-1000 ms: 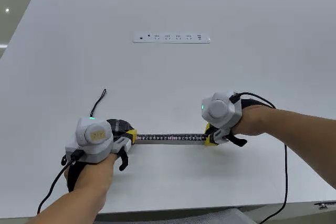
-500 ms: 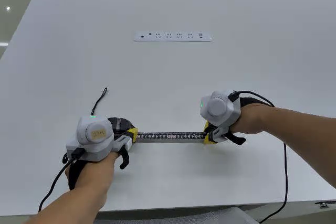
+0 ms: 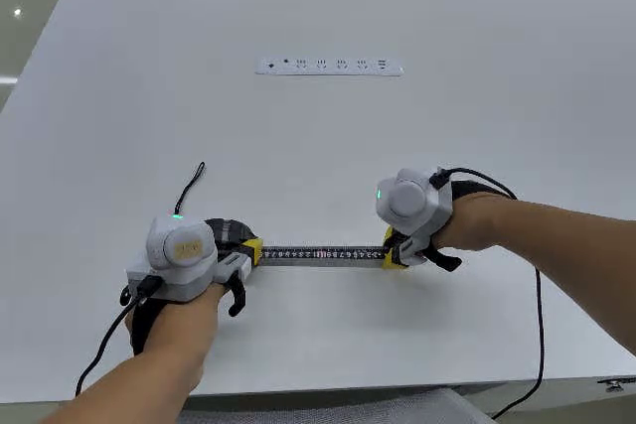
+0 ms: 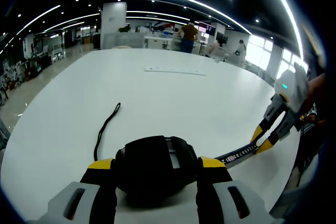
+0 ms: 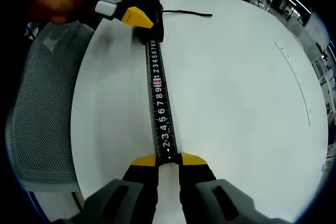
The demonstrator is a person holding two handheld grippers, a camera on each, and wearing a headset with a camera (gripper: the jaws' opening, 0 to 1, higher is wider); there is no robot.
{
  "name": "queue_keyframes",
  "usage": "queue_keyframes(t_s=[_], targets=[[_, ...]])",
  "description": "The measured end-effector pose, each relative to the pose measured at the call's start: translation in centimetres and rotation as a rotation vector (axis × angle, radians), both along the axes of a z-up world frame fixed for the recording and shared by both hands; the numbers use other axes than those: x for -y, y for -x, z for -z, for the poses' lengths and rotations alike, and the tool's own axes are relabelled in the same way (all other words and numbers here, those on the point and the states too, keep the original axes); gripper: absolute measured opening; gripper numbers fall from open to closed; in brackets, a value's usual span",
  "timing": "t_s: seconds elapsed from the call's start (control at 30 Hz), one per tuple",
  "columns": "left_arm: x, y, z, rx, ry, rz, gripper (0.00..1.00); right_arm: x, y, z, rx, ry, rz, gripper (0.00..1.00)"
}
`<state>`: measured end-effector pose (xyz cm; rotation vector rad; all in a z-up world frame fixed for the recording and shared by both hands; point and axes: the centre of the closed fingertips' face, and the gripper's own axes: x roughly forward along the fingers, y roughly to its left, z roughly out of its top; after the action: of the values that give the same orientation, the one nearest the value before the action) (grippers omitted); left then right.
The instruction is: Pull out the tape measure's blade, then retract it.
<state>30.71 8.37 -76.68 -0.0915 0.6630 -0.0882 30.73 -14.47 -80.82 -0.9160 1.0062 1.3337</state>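
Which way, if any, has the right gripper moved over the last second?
Yes, slightly. Against the power strip, the right gripper has crept left toward the case, leaving less blade exposed.

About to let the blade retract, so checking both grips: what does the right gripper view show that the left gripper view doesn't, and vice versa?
Right gripper view: readable numbers on the blade, its tip pinched in the right gripper, and a grey mesh panel beside the table. Left gripper view: the black case clamped in the left gripper, seen head-on. Shared: the drawn-out blade, the black cord, the white table.
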Motion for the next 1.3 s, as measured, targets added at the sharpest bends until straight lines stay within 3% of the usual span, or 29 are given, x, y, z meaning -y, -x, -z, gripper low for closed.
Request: queue_keyframes(t_s=[1.3], targets=[[0.0, 0.1, 0.0, -0.001, 0.012, -0.004, 0.58, -1.8, 0.0, -0.2, -0.003, -0.01, 0.003, 0.14]])
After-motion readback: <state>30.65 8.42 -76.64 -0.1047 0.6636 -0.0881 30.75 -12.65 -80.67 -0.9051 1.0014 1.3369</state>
